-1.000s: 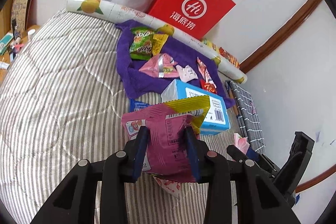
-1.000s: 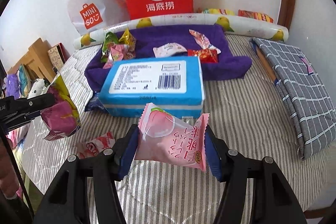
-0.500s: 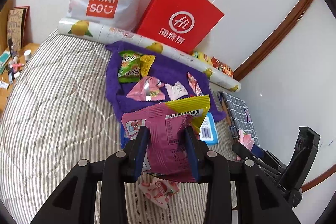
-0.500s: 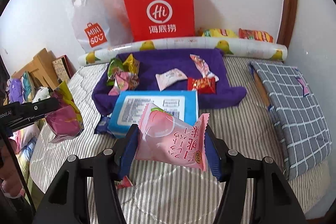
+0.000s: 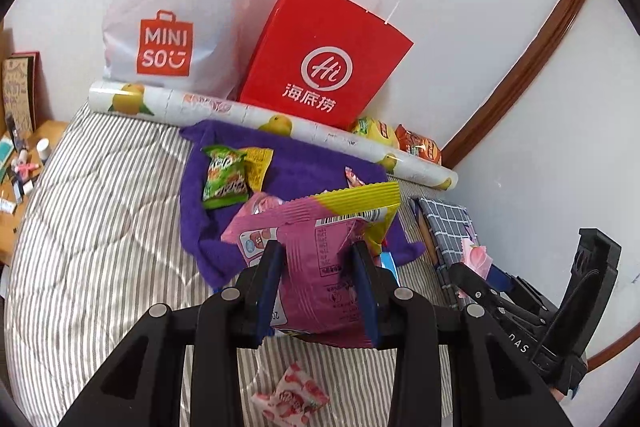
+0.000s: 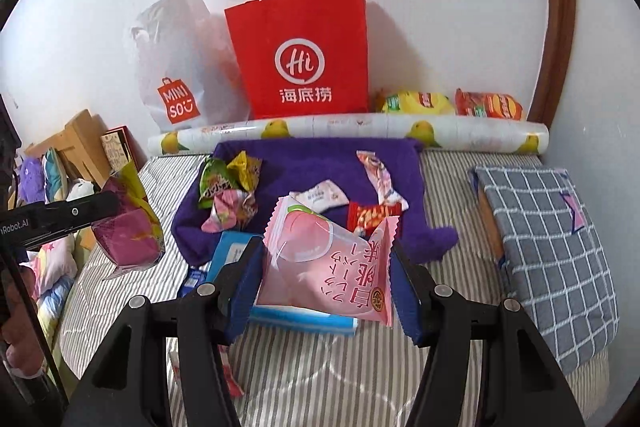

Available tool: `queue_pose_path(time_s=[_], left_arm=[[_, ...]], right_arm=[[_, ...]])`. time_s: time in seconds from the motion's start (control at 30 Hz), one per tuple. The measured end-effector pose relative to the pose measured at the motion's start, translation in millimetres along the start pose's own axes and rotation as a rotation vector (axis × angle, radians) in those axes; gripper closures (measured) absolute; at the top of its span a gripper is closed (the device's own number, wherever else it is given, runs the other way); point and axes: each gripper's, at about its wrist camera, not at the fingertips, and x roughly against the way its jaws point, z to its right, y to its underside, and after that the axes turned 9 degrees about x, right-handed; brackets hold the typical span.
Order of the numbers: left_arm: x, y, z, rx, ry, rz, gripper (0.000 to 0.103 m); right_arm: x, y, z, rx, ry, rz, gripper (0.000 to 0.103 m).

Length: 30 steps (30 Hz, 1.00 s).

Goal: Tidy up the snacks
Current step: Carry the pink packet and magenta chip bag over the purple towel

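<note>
My left gripper [image 5: 318, 291] is shut on a magenta and yellow snack bag [image 5: 320, 259], held up above the striped bed [image 5: 100, 227]. The same bag [image 6: 128, 227] shows at the left of the right wrist view. My right gripper [image 6: 326, 285] is shut on a pale pink peach snack pack [image 6: 328, 259], also lifted off the bed. Beyond both lies a purple towel [image 6: 312, 163] with several small snack packets on it. A blue box [image 6: 224, 255] lies at the towel's near edge, mostly hidden behind the pink pack.
A red paper bag [image 6: 304, 55] and a white plastic bag [image 6: 176, 67] stand against the wall behind a long lemon-print roll [image 6: 360, 127]. Two snack bags [image 6: 448, 105] lie behind the roll. A folded checked cloth [image 6: 548, 239] is at right. A small pink packet [image 5: 292, 395] lies on the bed.
Both grippers have risen with their packs still held. The towel, box and bags now look farther away and lower in view.
</note>
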Motion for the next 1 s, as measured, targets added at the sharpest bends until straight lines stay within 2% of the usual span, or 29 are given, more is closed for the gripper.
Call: queue_pose_path(time_s=[0.3, 0.7, 1.0], left_arm=[[-17, -29, 17, -0.036, -0.036, 0.015, 0.069], [-40, -60, 18, -0.05, -0.103, 0.04, 0.069], [-53, -76, 21, -0.057, -0.107, 0.047, 0.069]], right_arm=[[-19, -29, 13, 0.022, -0.003, 0.011, 0.044], [-41, -60, 29, 0.031, -0.009, 0.027, 0.044], [-56, -78, 35, 0.038, -0.018, 0.038, 0.044]])
